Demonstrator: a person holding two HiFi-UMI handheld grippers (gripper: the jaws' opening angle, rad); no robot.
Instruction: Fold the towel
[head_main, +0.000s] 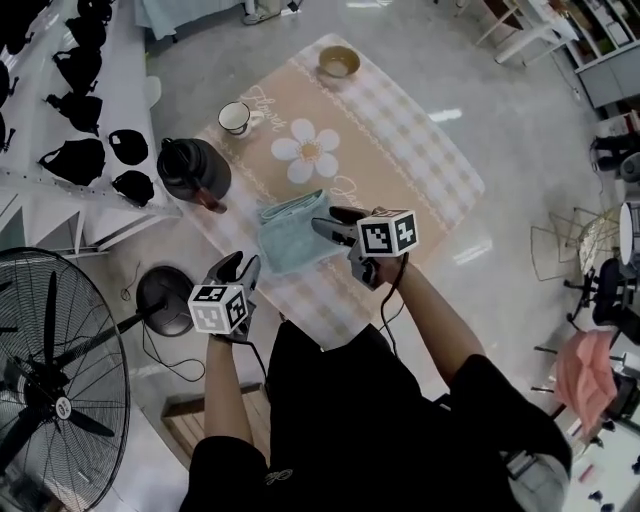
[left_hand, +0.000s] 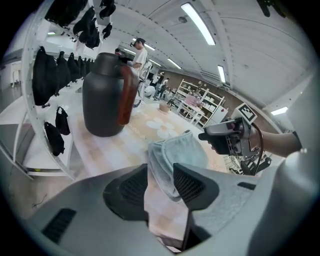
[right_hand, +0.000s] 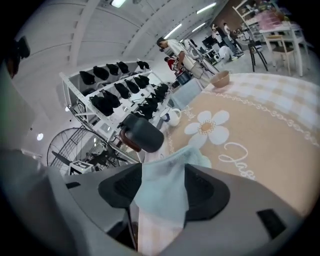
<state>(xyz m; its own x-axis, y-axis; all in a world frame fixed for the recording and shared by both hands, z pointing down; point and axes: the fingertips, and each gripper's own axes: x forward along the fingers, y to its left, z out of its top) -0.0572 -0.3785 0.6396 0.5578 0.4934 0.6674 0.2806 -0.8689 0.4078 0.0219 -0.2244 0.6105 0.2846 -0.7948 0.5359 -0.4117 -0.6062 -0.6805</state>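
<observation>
— While we're at it, where's the towel (head_main: 290, 232) at?
— Lying folded on the checked cloth (head_main: 400, 150), near its front edge. Pale blue, soft terry, layers showing at the side. Right gripper (head_main: 330, 222) tilts down at its right edge, jaws wide apart, gripping nothing. Left gripper (head_main: 240, 268) sits just off the near corner, jaws partly open, empty too.

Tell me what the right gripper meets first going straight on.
Probably the folded towel, on the mat just ahead of the right gripper and its open jaws; the exact gap is unclear.
</observation>
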